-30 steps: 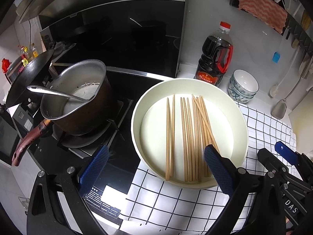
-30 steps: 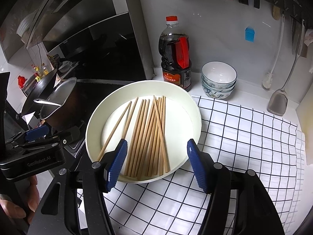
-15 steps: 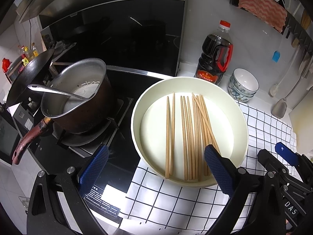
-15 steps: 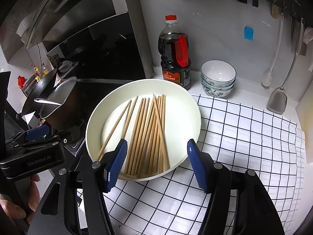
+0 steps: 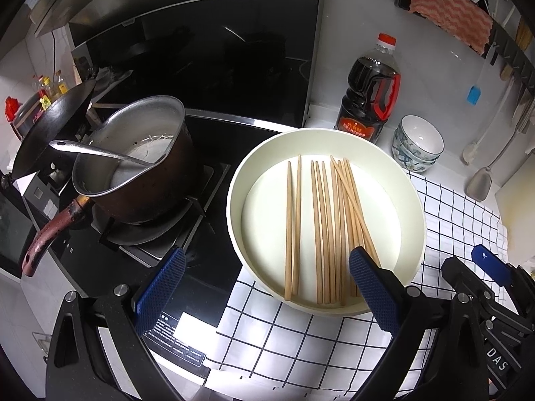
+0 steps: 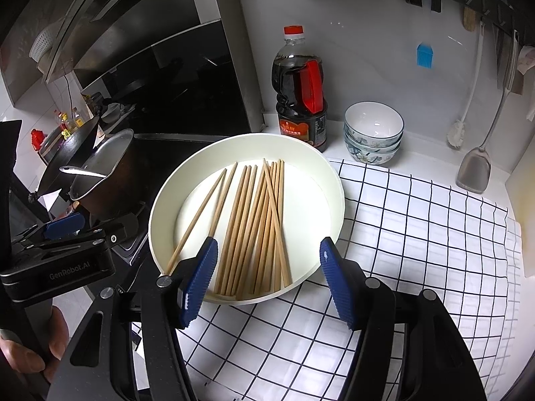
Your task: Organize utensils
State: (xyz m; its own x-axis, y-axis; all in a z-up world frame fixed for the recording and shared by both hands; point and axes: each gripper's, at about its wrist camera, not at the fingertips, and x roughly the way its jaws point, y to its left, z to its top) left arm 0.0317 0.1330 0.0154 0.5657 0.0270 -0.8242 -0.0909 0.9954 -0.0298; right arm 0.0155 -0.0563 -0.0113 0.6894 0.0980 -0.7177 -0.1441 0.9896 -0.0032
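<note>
Hovering over the chopstick dish: both grippers spread wide and empty, scene nearly static over the last second.

Left wrist view: the left gripper [image 5: 267, 287] stands wide open, holding nothing; the wooden chopsticks [image 5: 329, 230] lie in the round white dish [image 5: 240, 180], two set apart, one crossing the main group, unchanged. Right wrist view: the right gripper [image 6: 267, 279] has eased slightly nearer the dish [image 6: 334, 180], wide open and empty, bracketing the near chopstick ends [image 6: 254, 224]. No chopstick has moved; sorting remains open.
</note>
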